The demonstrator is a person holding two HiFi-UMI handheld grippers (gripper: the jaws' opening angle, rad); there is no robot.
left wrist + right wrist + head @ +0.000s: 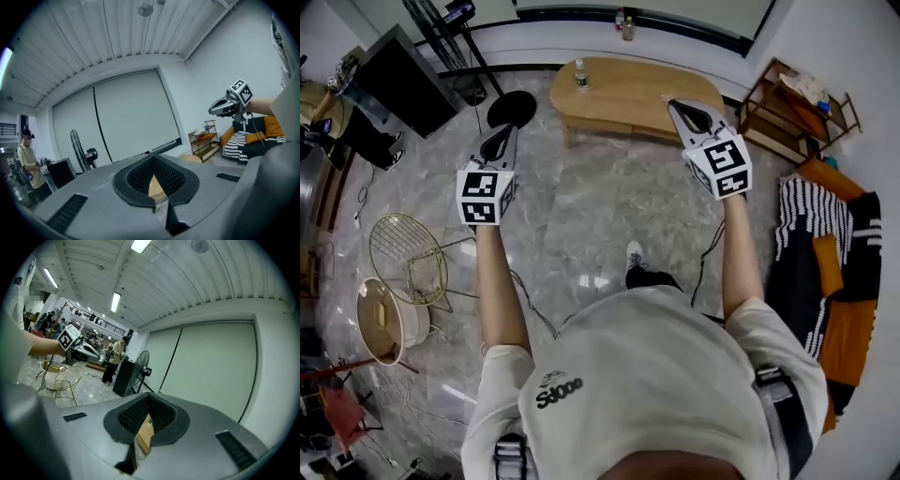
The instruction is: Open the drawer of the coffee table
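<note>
Ahead on the floor (581,211), a rounded light-wood coffee table (637,101), bottle (579,75) atop

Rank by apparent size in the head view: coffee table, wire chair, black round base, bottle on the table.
1. coffee table, clearly largest
2. wire chair, though it sits nearer the camera, which flatters it
3. black round base
4. bottle, smallest

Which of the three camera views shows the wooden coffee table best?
The head view: there the coffee table appears whole, an oval wooden top with a bottle on it. In the left gripper view only a tan sliver of the coffee table shows between the jaws. The right gripper view gives a similar sliver.
</note>
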